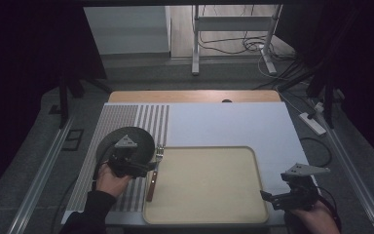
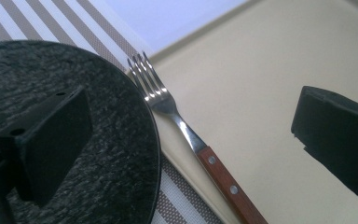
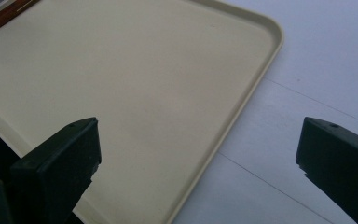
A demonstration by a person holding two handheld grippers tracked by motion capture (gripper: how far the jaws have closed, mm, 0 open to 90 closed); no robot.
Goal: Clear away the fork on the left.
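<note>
Both hands are coming in at the bottom of the high view, each holding a gripper over a white table [image 1: 233, 124]. Largest item on the table is a beige tray [image 1: 253, 161], sitting bare at front centre. Left of it, a striped placemat [image 1: 126, 117] is lying under a dark round plate [image 1: 143, 139] with a speckled, stone-like surface. A fork [image 2: 177, 114] with a reddish wooden handle is lying along the tray's left rim, tines pointing away from the person and just beside the plate's edge; whether they are touching is hard to tell. Left gripper [image 2: 191, 135] is hovering over the plate and fork with jaws spread wide, one jaw over the plate and the other over the tray, gripping nothing. Right gripper [image 3: 198, 163] is hanging at the tray's near right corner, jaws also wide apart and empty, straddling the rim between tray and table.
</note>
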